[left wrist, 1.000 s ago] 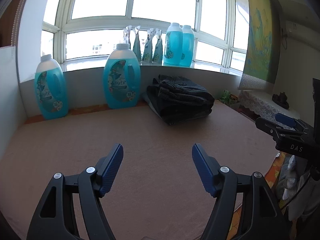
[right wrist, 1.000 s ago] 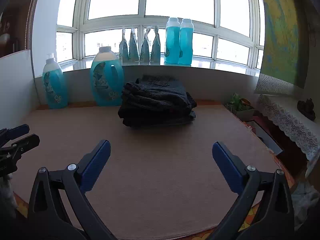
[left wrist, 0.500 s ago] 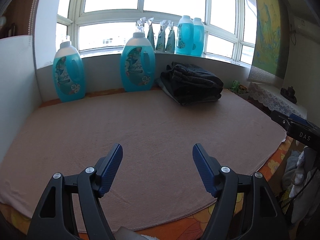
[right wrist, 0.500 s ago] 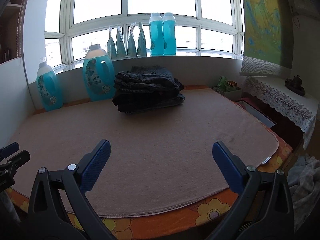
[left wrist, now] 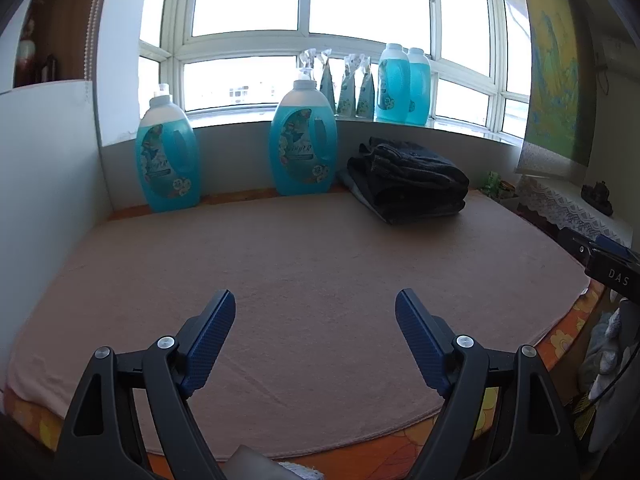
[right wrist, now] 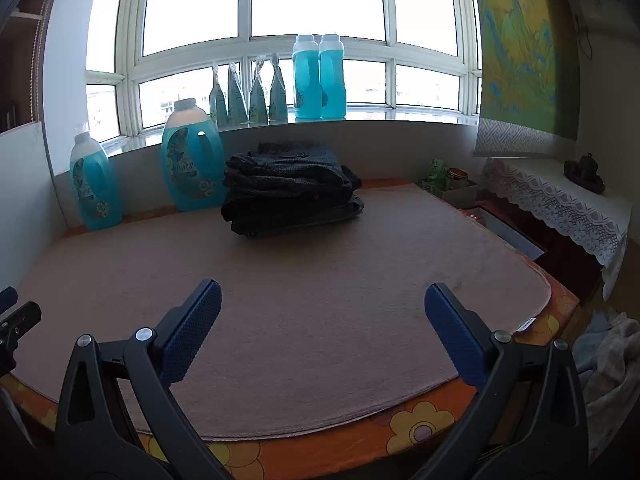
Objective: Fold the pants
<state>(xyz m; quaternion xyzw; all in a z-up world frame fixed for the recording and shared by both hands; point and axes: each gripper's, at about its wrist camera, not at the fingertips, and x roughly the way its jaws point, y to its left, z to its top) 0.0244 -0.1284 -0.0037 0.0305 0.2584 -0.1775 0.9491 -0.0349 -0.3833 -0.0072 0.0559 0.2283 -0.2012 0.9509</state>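
A stack of folded dark pants (left wrist: pixel 408 182) (right wrist: pixel 290 190) lies at the far side of the pink mat (left wrist: pixel 320 264) (right wrist: pixel 320 272), against the low wall under the window. My left gripper (left wrist: pixel 316 308) is open and empty, above the mat's near edge, far from the stack. My right gripper (right wrist: pixel 322 302) is open and empty, also over the near edge. The right gripper's tip shows at the right edge of the left wrist view (left wrist: pixel 600 252). The left gripper's tip shows at the left edge of the right wrist view (right wrist: pixel 16 316).
Two large blue detergent bottles (left wrist: pixel 168 156) (left wrist: pixel 303 144) stand on the mat's far side left of the stack. More bottles and pouches (right wrist: pixel 318 76) line the window sill. A lace-covered side table (right wrist: pixel 560 196) and loose clothes (right wrist: pixel 604 352) are to the right.
Both grippers have pulled back and up from the mat, so the stack looks farther off and the mat's near flowered edge has come into view. Both stay open.
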